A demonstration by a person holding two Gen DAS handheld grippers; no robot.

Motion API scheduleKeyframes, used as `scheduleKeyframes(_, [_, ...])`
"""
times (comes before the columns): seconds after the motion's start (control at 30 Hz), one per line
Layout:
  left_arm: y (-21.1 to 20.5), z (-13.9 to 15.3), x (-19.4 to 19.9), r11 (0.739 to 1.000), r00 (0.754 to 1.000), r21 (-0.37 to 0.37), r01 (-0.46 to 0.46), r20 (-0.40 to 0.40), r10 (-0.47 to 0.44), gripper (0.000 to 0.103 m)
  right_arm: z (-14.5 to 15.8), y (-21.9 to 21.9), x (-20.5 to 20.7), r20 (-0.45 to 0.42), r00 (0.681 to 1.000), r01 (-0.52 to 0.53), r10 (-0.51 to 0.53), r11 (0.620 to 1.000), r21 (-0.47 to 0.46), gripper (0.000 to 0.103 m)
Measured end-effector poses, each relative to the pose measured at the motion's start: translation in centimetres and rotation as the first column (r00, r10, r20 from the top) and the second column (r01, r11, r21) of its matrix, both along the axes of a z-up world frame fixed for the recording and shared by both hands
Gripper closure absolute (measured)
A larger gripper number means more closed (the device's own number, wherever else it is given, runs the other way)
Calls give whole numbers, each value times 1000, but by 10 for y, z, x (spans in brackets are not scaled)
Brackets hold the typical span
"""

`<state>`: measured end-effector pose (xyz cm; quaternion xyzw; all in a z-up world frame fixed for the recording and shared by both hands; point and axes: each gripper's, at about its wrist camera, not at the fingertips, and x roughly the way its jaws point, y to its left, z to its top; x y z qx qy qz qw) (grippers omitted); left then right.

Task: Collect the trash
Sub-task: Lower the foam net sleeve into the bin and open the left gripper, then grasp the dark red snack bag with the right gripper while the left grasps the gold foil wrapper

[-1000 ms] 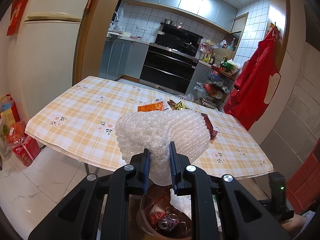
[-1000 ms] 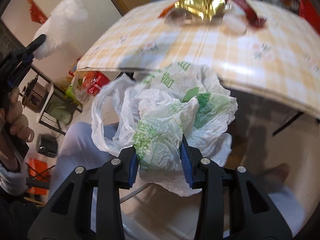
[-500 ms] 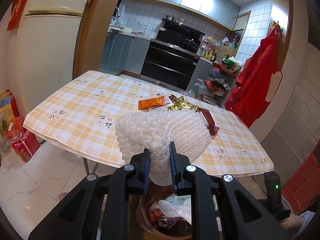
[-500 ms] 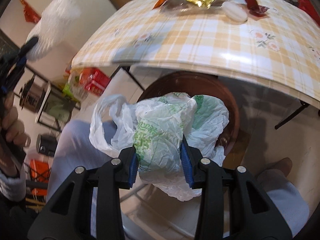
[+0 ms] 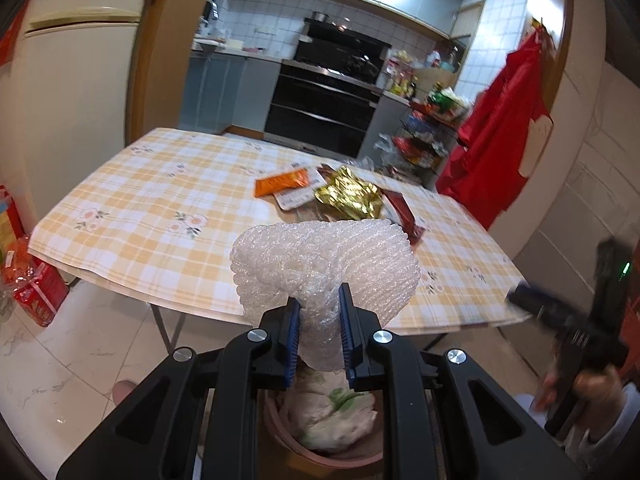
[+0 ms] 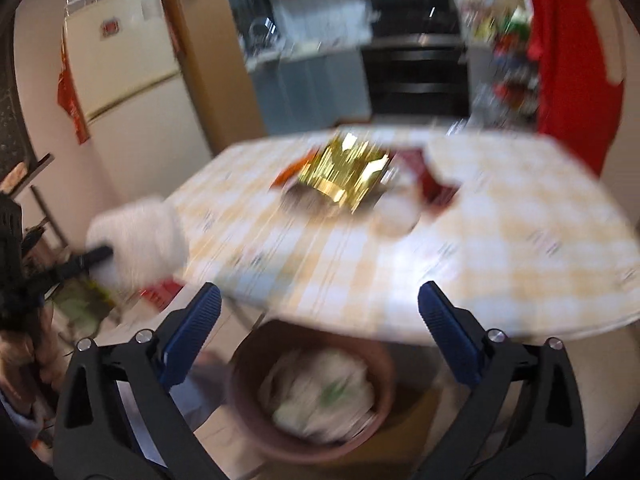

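My left gripper [image 5: 319, 328] is shut on a wad of clear bubble wrap [image 5: 324, 264], held above the brown trash bin [image 5: 320, 456]. A white and green plastic bag [image 5: 328, 416] lies in the bin; it also shows in the right wrist view [image 6: 320, 396]. My right gripper [image 6: 320, 308] is open and empty above the bin [image 6: 248, 364]. On the checked table [image 5: 152, 200] lie a gold foil wrapper [image 5: 348, 196], an orange packet [image 5: 282, 182] and a dark red wrapper [image 5: 404, 212]. The right wrist view is blurred; it shows the gold wrapper [image 6: 344, 176] and the bubble wrap [image 6: 140, 236].
A fridge [image 5: 76, 92] stands at the left and red bags [image 5: 36, 288] sit on the floor under the table's left edge. A red garment [image 5: 496, 152] hangs at the right. The kitchen oven [image 5: 324, 108] is behind the table.
My right gripper has opened and let the plastic bag fall into the bin, then swung up toward the table. My left gripper still holds the bubble wrap over the bin.
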<state>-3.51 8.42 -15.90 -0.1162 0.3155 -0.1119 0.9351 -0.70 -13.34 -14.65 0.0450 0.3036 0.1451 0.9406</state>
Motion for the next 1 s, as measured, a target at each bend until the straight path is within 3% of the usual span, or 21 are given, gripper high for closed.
scheduleKeyframes(0.1, [-15,-3,3,999,999,13,48,-14,-48,85,17,-13,-3,63,997,40,-39,999,-19,6])
scheduleKeyframes(0.27, [-45,-10,9,989,989,39,142,-40,-141,82,30,-38,-4,80,992,93,-95,995,36,6])
scheduleKeyframes(0.3, [-51,-11,11,985,985,41,167,-54,-165,74,29,-41,-6,82,991,99,-102,994,42,6])
scheduleKeyframes(0.33, [-58,-14,13,980,980,52,192,-68,-188,55,29,-44,-6,82,991,104,-108,994,42,6])
scheduleKeyframes(0.4, [-65,-18,14,978,980,85,191,-64,-186,35,27,-49,-6,77,990,116,-118,993,31,6])
scheduleKeyframes(0.47, [-68,-20,14,977,982,109,185,-55,-180,33,24,-51,-8,71,990,118,-120,993,26,6])
scheduleKeyframes(0.63, [-63,-17,17,974,992,192,123,-27,-120,12,9,-57,-2,20,990,140,-140,990,22,6])
scheduleKeyframes(0.73, [-52,-14,20,974,997,210,81,-17,-79,9,2,-58,3,-3,984,180,-180,984,-9,6])
scheduleKeyframes(1.0, [-25,-13,42,985,999,172,-10,-36,17,7,-6,-57,17,-10,986,168,-168,985,-32,6])
